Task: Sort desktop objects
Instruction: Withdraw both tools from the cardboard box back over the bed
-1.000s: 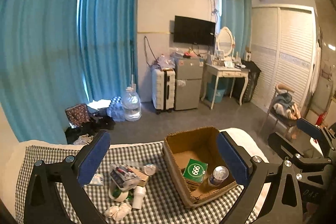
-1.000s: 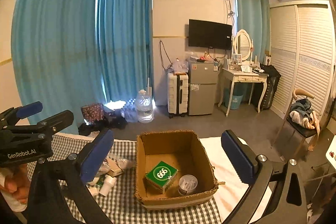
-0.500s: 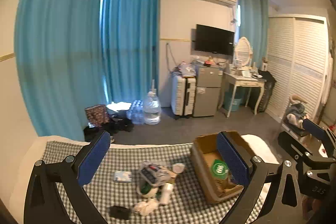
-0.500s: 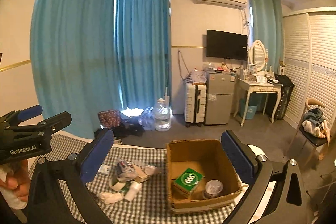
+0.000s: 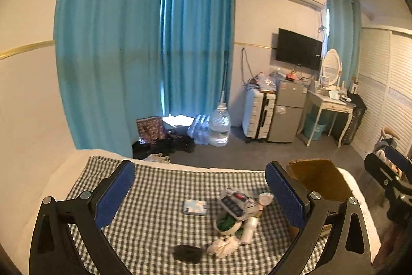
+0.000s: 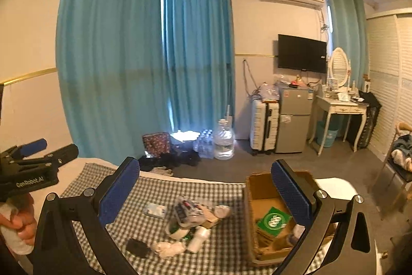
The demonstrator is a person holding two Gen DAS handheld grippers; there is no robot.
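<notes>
Hovering wide open and empty, the left gripper point(image 5: 198, 193) and right gripper point(image 6: 206, 188) frame a clutter pile point(image 5: 238, 213) at 6 o'clock on the checked cloth point(image 5: 159, 187), cardboard box point(image 6: 260, 197) at 3 o'clock of it, teal curtains point(image 6: 144, 63) at 12 o'clock.

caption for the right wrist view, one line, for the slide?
Open right claw above a checkered cloth, loose clutter pile left of a cardboard box holding a green packet.
</notes>
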